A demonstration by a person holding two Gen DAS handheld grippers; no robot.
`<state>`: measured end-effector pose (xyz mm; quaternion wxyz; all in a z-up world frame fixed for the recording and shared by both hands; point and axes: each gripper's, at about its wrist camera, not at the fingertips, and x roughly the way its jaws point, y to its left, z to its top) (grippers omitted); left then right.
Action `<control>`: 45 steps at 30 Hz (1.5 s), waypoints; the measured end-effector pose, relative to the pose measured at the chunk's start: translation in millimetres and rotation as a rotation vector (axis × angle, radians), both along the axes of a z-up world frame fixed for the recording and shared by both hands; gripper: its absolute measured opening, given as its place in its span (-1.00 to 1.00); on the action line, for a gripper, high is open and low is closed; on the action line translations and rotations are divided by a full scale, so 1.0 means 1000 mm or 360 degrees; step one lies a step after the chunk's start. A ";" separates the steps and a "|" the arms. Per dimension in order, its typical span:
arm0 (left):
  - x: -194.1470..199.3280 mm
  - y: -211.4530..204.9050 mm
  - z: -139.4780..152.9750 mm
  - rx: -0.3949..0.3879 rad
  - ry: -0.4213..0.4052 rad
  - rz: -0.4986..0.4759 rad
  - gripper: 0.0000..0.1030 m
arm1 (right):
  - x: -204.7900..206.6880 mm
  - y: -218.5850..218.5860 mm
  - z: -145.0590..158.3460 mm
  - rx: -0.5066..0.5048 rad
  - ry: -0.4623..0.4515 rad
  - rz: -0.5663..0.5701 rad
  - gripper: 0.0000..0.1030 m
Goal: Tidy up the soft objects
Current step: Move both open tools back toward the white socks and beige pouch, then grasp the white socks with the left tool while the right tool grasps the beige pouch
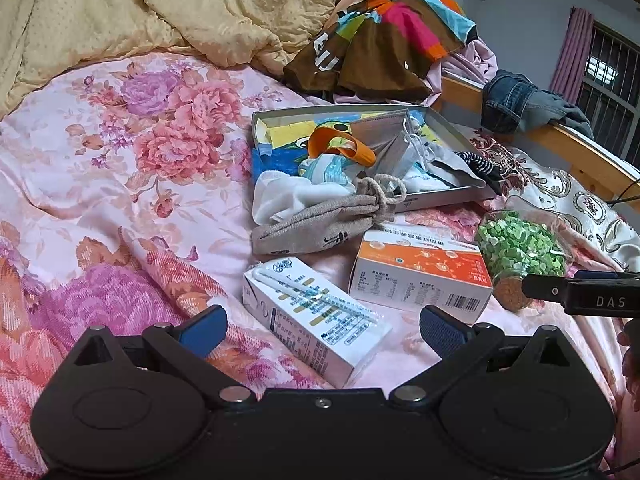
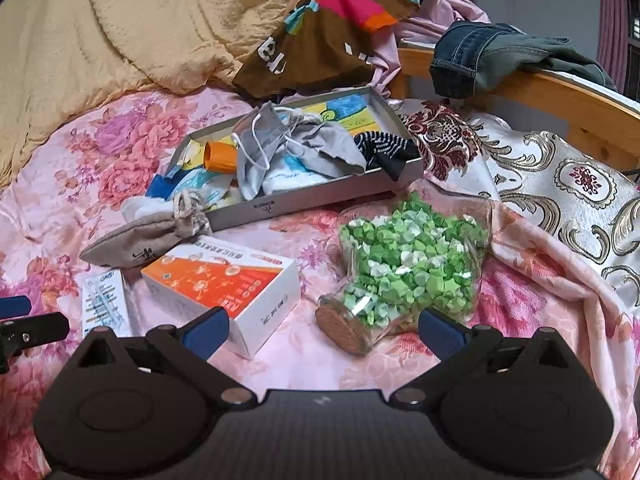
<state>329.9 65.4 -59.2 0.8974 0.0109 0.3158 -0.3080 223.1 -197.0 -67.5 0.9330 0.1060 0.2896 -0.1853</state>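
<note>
A shallow grey box lies on the bed and holds soft things: a grey face mask, an orange band, grey cloth, a striped sock. A beige drawstring pouch and a white cloth lie half over the box's near-left corner. My left gripper is open and empty above a white carton. My right gripper is open and empty, just before a glass jar of green paper stars.
An orange and white box lies between carton and jar. A yellow quilt, a colourful garment and jeans on a wooden bed rail lie behind. The floral bedsheet spreads to the left.
</note>
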 end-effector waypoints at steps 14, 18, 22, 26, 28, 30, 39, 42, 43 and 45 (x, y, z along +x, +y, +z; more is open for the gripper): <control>0.015 -0.012 0.005 0.0009 -0.0060 -0.0052 0.98 | 0.011 -0.015 0.003 0.0006 -0.0230 0.0003 0.99; 0.025 -0.012 0.006 -0.0010 -0.0070 -0.0035 0.98 | 0.019 -0.015 0.002 -0.0028 -0.0310 0.0094 0.99; 0.038 -0.011 0.011 -0.0067 -0.0080 -0.0016 0.98 | 0.034 -0.009 0.003 -0.0026 -0.0379 0.0221 0.99; 0.058 -0.010 0.020 -0.0118 -0.0117 -0.0006 0.98 | 0.054 0.001 0.004 -0.0082 -0.0381 0.0400 0.99; 0.073 -0.010 0.024 -0.0156 -0.0094 0.0007 0.98 | 0.065 0.007 0.003 -0.0118 -0.0374 0.0481 0.99; 0.090 -0.009 0.026 -0.0190 -0.0057 0.0029 0.98 | 0.079 0.011 0.001 -0.0149 -0.0356 0.0554 0.99; 0.142 -0.026 0.018 -0.0121 0.0016 -0.0025 0.98 | 0.133 0.034 0.001 -0.0195 -0.0260 0.0813 0.99; 0.155 -0.033 0.009 -0.0126 0.0119 -0.0032 0.98 | 0.146 0.037 -0.001 -0.0109 -0.0237 0.0799 0.99; 0.158 -0.035 0.006 -0.0143 0.0151 -0.0031 0.98 | 0.149 0.036 -0.002 -0.0078 -0.0242 0.0797 0.99; 0.164 -0.037 0.002 -0.0170 0.0187 -0.0016 0.98 | 0.153 0.035 -0.004 -0.0037 -0.0251 0.0806 0.99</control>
